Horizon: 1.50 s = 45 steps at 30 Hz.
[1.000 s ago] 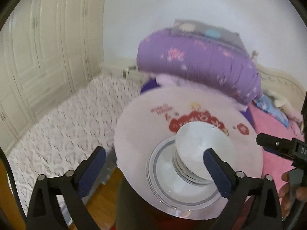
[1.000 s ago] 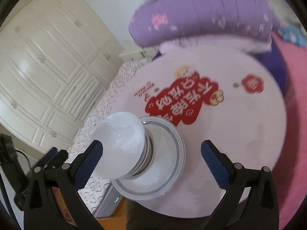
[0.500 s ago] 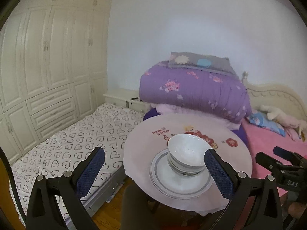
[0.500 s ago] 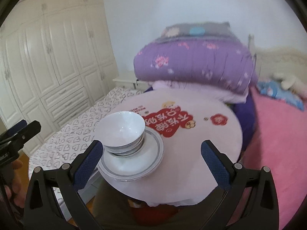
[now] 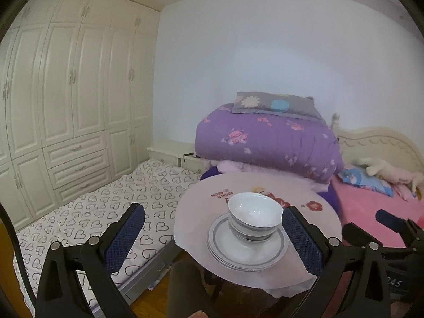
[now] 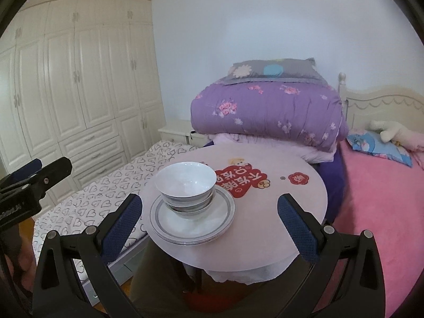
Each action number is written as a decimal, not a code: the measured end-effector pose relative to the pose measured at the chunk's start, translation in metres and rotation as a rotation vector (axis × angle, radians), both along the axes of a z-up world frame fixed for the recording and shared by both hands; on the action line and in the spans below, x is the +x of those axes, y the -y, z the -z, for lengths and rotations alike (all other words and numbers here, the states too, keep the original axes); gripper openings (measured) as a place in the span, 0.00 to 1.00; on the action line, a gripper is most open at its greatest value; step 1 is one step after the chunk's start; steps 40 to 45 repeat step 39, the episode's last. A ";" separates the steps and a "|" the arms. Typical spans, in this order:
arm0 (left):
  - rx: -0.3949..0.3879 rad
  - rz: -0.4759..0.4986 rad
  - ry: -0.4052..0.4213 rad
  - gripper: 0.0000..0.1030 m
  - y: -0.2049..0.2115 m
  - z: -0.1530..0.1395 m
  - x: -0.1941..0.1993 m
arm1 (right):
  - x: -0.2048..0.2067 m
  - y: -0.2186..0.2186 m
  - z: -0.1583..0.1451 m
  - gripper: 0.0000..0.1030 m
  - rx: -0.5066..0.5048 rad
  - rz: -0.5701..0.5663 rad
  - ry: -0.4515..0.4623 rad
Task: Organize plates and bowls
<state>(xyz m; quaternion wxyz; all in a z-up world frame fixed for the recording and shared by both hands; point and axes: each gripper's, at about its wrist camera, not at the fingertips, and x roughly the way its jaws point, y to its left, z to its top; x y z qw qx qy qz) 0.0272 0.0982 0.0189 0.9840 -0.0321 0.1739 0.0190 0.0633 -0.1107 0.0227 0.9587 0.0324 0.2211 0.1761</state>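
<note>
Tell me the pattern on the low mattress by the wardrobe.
White with outlined hearts, clearest in the left wrist view.

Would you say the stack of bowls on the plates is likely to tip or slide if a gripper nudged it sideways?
Probably yes. The stack of bowls stands tall on a narrow foot, so it looks top-heavy. Its glossy glaze on the smooth plates suggests easy sliding. The plates lie near the table edge, so a fall and breakage seem possible.

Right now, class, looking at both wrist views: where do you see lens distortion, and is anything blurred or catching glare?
Left wrist view: sharp, no motion blur; the fisheye bows the wardrobe doors, with a black rim at the corners; faint highlights inside the top bowl. Right wrist view: equally sharp; the same bowing of the wardrobe; soft, even light, with a mild sheen on the plates.
</note>
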 end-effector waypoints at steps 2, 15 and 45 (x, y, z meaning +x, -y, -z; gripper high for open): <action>0.000 0.006 0.006 0.99 0.002 0.002 -0.007 | -0.003 -0.001 -0.001 1.00 -0.003 0.007 0.013; -0.005 0.039 -0.009 0.99 -0.001 -0.002 -0.014 | -0.011 -0.002 -0.004 1.00 -0.015 0.044 0.051; 0.007 0.008 0.021 0.99 0.006 -0.010 -0.006 | -0.011 -0.005 -0.003 1.00 -0.021 0.024 0.034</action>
